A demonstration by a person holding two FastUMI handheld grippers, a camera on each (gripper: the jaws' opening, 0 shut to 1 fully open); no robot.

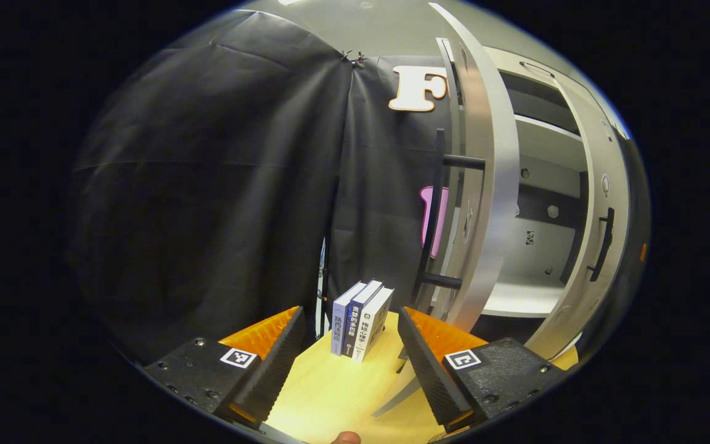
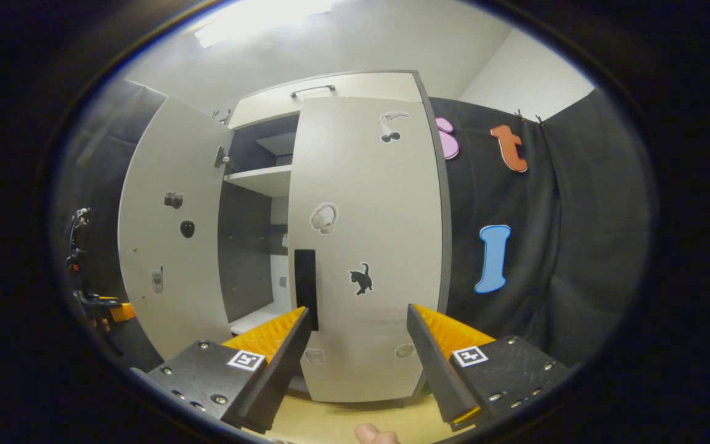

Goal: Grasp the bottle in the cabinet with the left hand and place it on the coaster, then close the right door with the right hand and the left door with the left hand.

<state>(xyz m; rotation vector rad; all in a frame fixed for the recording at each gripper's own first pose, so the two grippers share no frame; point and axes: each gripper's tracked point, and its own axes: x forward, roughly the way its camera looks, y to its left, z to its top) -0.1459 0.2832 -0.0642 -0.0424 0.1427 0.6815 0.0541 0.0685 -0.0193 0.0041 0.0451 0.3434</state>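
In the left gripper view, the left claw (image 1: 350, 354) sits at the bottom of the frame. Its two fingers (image 1: 275, 357) are spread wide with nothing between them. It points level over the pale wood bench (image 1: 330, 394). A bit of a fingertip (image 1: 346, 438) peeks in at the very bottom edge.

Three books (image 1: 361, 320) stand upright on the bench, close together, in the middle of the frame just past the claw. The left door (image 1: 484, 185) stands open at the right of the frame, seen almost edge-on. Its black handle (image 1: 435, 228) faces the cloth wall (image 1: 207, 203). Past it, farther right, is the right door (image 1: 595, 234) with a handle of its own (image 1: 604, 243). Between the doors you can see a white shelf (image 1: 524, 299) inside the cabinet. The far right of the cabinet bends away and is hard to make out.

In the right gripper view, the right claw (image 2: 358, 357) is at the bottom, spread wide and empty too. It points straight at the right door (image 2: 367, 246), which fills the middle and looks nearly shut. The door is pale grey with small stickers, one a black cat (image 2: 361, 279). A black handle (image 2: 305, 287) sits at its left edge. The left door (image 2: 170, 228) hangs open at the left. In the gap between them are dark insides and a white shelf (image 2: 259, 179).

At the far left edge is something small, orange and black (image 2: 105, 308); I cannot tell what it is. I cannot make out the bottle or the coaster anywhere.
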